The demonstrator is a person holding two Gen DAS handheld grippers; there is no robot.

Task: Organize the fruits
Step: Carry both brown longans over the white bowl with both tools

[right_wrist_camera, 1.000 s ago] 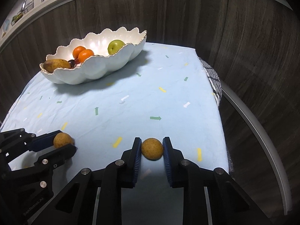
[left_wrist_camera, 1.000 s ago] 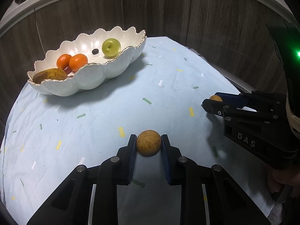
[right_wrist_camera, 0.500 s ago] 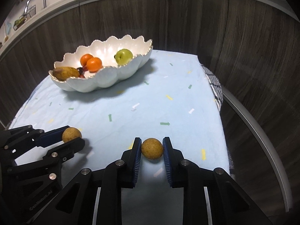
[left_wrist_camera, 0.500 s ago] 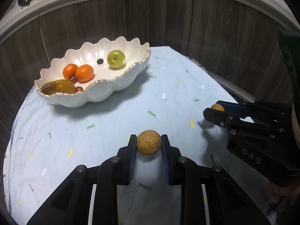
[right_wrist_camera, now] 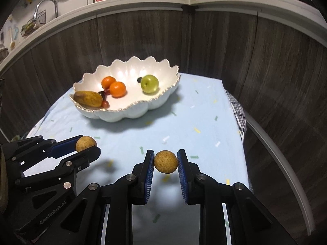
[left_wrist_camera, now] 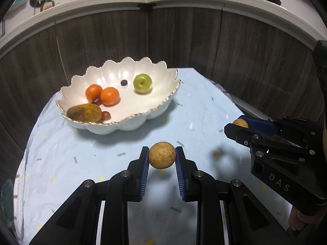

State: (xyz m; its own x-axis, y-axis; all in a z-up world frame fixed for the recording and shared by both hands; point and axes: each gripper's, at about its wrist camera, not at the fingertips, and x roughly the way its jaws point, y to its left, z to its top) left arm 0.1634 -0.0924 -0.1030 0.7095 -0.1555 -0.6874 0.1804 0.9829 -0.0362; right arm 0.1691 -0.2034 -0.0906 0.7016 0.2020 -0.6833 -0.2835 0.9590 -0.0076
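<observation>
Bowl (left_wrist_camera: 130,122) w/ 2 oranges (left_wrist_camera: 109,96), 1 green apple (left_wrist_camera: 142,82), 2 grippers (left_wrist_camera: 161,159) each gripping 1 longan (left_wrist_camera: 162,155)

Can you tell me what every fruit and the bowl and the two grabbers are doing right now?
Left gripper: shut on a brown round fruit, off the cloth.
Right gripper: shut on another brown round fruit, off the cloth.
White bowl: upright on the blue cloth.
Green apple, two oranges, brown pear: lying in the bowl.
</observation>
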